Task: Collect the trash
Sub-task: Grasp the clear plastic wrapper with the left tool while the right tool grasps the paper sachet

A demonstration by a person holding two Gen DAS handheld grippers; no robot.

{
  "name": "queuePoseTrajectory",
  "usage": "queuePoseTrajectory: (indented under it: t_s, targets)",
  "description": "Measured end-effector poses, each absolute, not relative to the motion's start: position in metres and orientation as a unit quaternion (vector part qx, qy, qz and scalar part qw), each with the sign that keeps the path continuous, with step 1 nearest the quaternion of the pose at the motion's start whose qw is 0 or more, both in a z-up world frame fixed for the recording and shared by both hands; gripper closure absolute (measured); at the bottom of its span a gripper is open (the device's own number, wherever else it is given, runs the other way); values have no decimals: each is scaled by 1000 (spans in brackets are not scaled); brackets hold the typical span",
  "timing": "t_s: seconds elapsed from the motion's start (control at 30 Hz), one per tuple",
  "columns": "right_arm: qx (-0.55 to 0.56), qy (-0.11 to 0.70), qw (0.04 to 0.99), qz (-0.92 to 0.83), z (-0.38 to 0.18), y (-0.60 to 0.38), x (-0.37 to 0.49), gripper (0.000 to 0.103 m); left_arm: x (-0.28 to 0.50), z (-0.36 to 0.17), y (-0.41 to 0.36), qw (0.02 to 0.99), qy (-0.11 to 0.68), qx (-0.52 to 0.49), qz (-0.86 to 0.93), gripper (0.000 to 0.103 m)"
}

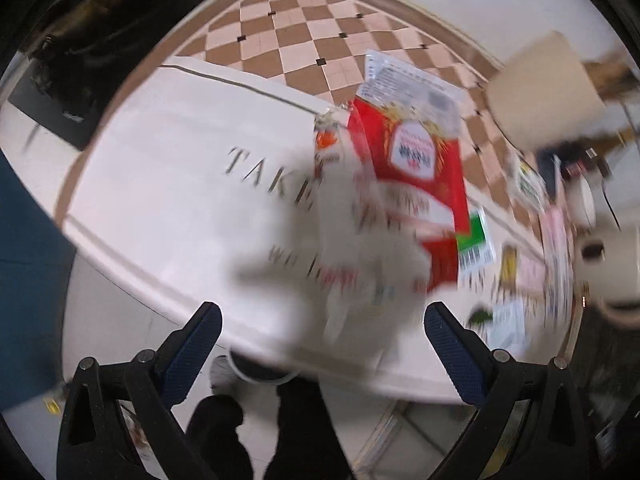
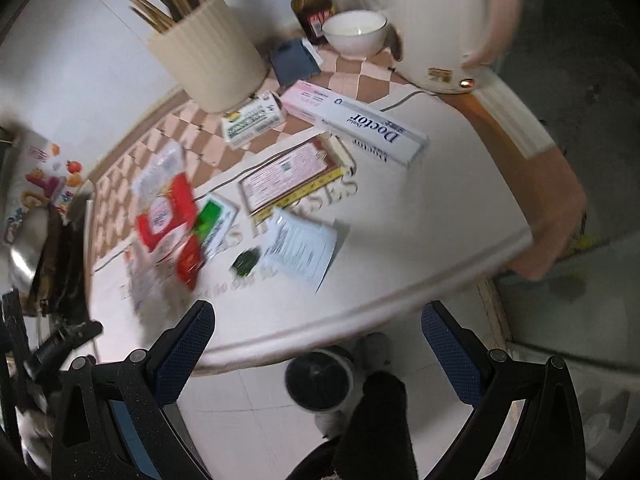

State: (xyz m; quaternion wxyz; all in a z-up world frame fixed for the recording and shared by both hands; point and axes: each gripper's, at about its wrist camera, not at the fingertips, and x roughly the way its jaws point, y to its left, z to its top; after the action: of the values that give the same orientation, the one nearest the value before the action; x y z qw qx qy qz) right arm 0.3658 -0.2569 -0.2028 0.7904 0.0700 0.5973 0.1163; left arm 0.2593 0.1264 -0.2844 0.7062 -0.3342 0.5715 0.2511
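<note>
The table (image 2: 420,216) is littered with wrappers, a red packet (image 2: 168,216) lying near its left edge, though blur smears it, perhaps mid-air. Below the table's front edge stands a bin (image 2: 320,380). Both grippers, left (image 1: 322,320) and right (image 2: 318,320), gape wide, empty.

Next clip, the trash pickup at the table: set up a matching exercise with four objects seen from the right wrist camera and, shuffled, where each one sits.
Things:
1. white bowl
2. ribbed beige holder
3. long box reading "Doctor"
4. round bin

Places:
A. on the floor below the table edge
B. lying flat near the middle of the table, in front of the kettle
C. at the back of the table, next to the dark bottle
D. at the back, holding wooden utensils

Pairs: 1-C, 2-D, 3-B, 4-A
</note>
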Motion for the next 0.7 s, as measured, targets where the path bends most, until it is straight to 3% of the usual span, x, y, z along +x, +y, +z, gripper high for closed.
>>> queuePoseTrajectory:
  t_s: [0.13,0.2,0.23,0.3,0.4,0.43,0.53,0.57,0.6,0.67,0.7]
  targets:
    - [62,624,772,102,-246,-246,421,0,305,-313,144,691,587,-332,260,3]
    - [56,640,759,104,-268,-238,437,0,329,-334,149,679,608,-316,263,29]
    - [47,651,750,107,-283,-229,444,0,336,-344,152,672,618,-312,264,37]
    - [24,662,741,113,-300,-214,448,0,344,-356,156,663,631,-300,268,83]
    - [-12,664,736,129,-319,-190,452,5,344,-359,158,666,635,-280,276,100]
    - [-23,663,736,133,-323,-184,452,10,343,-356,158,669,635,-269,278,100]
    - [-95,635,753,143,-330,-162,444,46,333,-342,158,681,628,-247,286,100]
    - [-107,627,759,142,-331,-159,442,68,329,-336,158,685,625,-240,288,100]
    - [-115,617,766,143,-332,-158,439,84,324,-327,158,691,619,-231,293,100]
    - [-106,615,768,147,-334,-158,437,100,317,-311,157,701,608,-229,295,100]
    - [-94,614,769,152,-334,-161,437,101,311,-299,158,709,598,-228,296,100]
